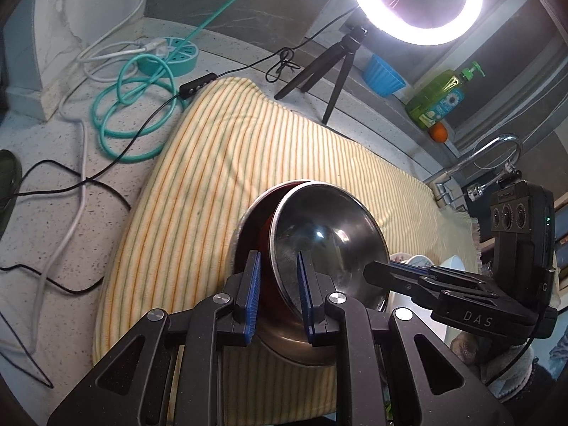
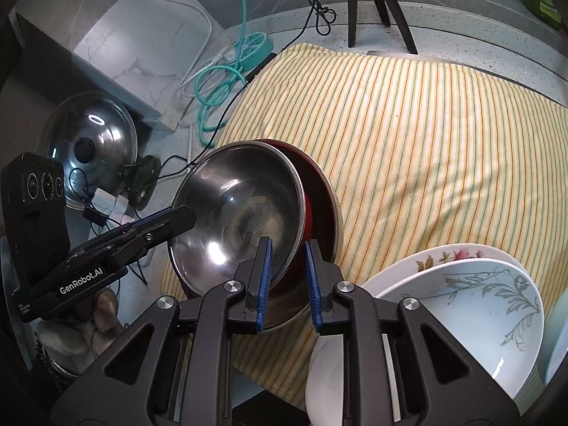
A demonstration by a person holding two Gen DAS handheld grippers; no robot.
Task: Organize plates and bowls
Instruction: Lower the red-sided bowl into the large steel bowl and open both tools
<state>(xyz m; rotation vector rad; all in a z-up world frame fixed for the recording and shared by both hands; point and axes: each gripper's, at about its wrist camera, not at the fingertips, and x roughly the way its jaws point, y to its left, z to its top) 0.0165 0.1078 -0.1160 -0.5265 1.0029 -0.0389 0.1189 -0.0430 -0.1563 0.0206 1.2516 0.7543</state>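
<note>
- The left tool [image 1: 278, 293] has its blue pads straddling the near rim of the steel bowl [image 1: 330, 238], one pad inside and one outside; they look closed on the rim, though contact cannot be confirmed.
- That steel bowl sits tilted inside a red-lined bowl [image 2: 317, 195] on the striped towel [image 1: 227, 163] that covers the counter [image 1: 42, 220], directly ahead of both tools.
- The right tool [image 2: 288, 277] straddles the opposite rim, its pads narrow, one inside the steel bowl and one over the red lining.
- Just right of the right tool, white floral plates [image 2: 472, 305] lie loosely stacked.
- Judging by this, nesting of the bowls is nearly done; seating the steel bowl level and tidying the plates appear left.
</note>
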